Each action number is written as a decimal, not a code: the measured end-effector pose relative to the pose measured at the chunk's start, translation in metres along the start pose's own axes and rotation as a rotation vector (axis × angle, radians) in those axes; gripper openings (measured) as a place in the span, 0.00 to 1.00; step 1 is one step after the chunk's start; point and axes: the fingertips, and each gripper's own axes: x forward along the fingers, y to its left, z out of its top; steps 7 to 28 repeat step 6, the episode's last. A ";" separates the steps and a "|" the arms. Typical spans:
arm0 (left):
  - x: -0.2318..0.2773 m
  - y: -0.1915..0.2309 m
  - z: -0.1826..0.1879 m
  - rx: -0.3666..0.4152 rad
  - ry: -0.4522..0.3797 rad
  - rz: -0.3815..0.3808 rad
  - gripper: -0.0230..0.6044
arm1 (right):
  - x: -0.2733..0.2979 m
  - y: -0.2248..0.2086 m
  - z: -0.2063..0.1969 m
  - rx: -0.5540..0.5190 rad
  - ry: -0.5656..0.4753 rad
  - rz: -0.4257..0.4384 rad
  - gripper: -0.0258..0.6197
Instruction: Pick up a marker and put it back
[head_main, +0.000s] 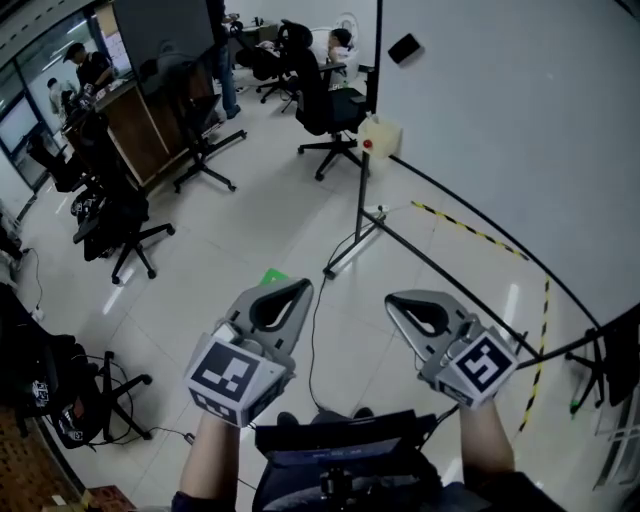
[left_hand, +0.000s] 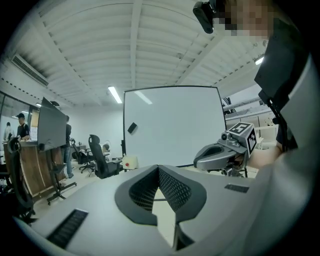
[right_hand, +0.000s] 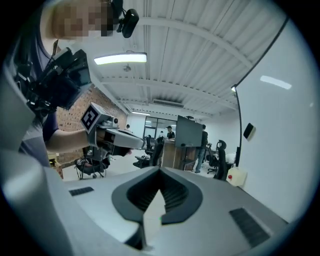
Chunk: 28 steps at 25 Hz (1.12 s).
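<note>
The task looks unstarted: the left claw (head_main: 299, 289) and right claw (head_main: 397, 300), both pressed together and empty, face the whiteboard (head_main: 520, 120), with no marker apparently in sight.

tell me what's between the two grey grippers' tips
In the head view, only pale tiled floor with a thin black cable lies between the grey left gripper and grey right gripper.
</note>
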 end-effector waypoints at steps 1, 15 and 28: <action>0.008 -0.009 0.001 0.004 0.003 0.008 0.03 | -0.009 -0.007 -0.004 0.006 -0.002 0.009 0.05; 0.051 -0.056 0.006 0.022 0.024 0.038 0.03 | -0.052 -0.045 -0.025 0.011 -0.009 0.050 0.05; 0.051 -0.056 0.006 0.022 0.024 0.038 0.03 | -0.052 -0.045 -0.025 0.011 -0.009 0.050 0.05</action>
